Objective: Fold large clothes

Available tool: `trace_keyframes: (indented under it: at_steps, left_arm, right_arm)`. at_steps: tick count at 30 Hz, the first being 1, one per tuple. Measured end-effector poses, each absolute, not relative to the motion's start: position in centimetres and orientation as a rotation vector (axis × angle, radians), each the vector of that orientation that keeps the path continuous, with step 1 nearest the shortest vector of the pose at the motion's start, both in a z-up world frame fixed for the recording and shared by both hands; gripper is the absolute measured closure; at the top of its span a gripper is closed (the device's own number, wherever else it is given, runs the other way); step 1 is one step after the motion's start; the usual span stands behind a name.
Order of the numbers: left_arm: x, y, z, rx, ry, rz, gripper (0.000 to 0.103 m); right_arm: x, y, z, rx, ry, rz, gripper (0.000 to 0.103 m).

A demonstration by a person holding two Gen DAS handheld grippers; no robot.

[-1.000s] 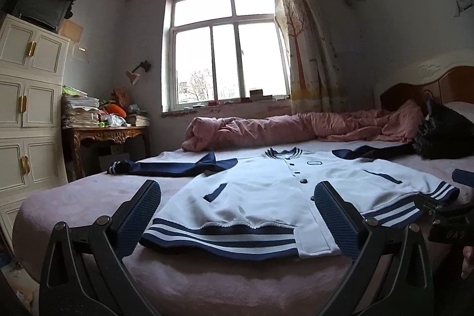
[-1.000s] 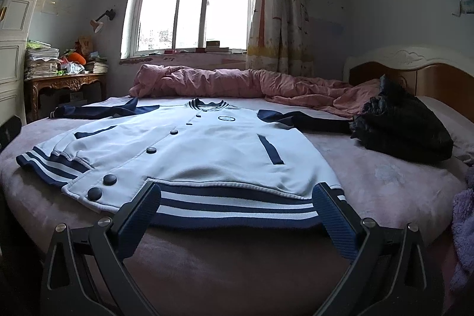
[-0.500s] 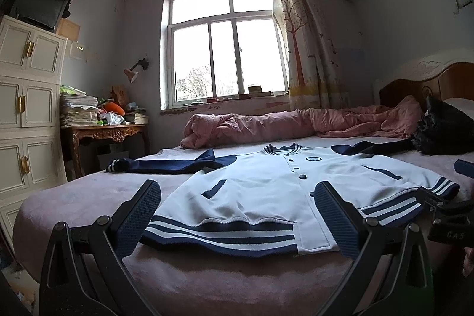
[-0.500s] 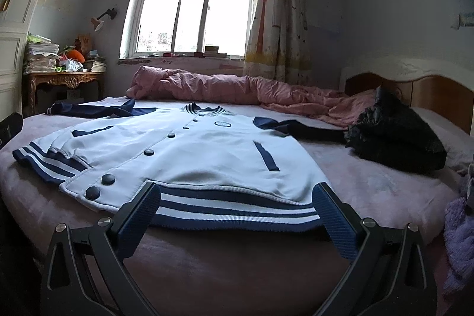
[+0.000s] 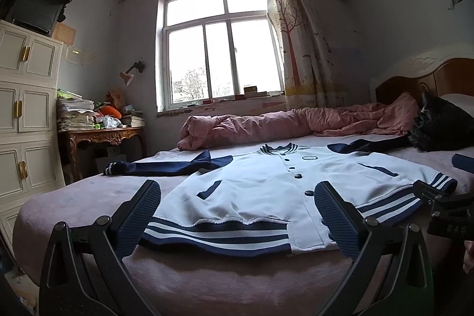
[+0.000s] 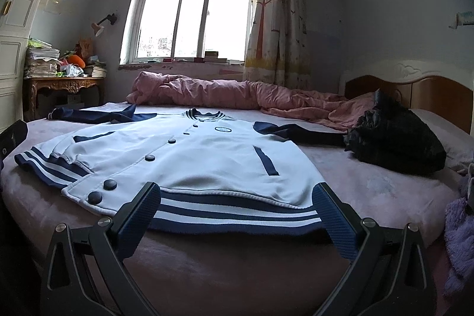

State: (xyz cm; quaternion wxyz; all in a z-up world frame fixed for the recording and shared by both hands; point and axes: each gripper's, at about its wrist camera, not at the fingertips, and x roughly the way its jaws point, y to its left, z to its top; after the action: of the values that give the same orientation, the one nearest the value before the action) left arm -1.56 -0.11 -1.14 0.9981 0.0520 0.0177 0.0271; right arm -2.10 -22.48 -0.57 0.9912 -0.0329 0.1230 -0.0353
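At the near edge of the bed, the left gripper is held with its jaws spread wide and nothing between them, and the right gripper is held the same way, wide apart and empty. Since a second ago, both have been lowered a little and brought nearer to the striped hem of the jacket, so the hem is now seen just in front of the blue pads. The jacket itself has not been moved. It is laid flat on its back in the middle of the bed, buttoned up, with its hem along the near edge and its collar toward the far edge. One dark blue sleeve is stretched out toward the left edge of the bed, and the other sleeve is stretched toward the headboard end, where it is met by a black bundle. A pink quilt is heaped along the far edge, under the window. No fold has been made yet. The small drop toward the hem is judged to be the start of a first grab, most likely at the two hem corners, so that the jacket can be folded over.
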Motion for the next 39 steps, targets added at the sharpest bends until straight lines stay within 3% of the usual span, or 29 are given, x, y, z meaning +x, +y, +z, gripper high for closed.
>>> trace_keyframes:
  at_steps: [39]
  left_arm:
    - [-0.9, 0.0, -1.4, 0.109, 0.064, 0.087, 0.0]
  right_arm:
    - [-2.0, -23.0, -0.8, -0.033, 0.277, -0.076, 0.0]
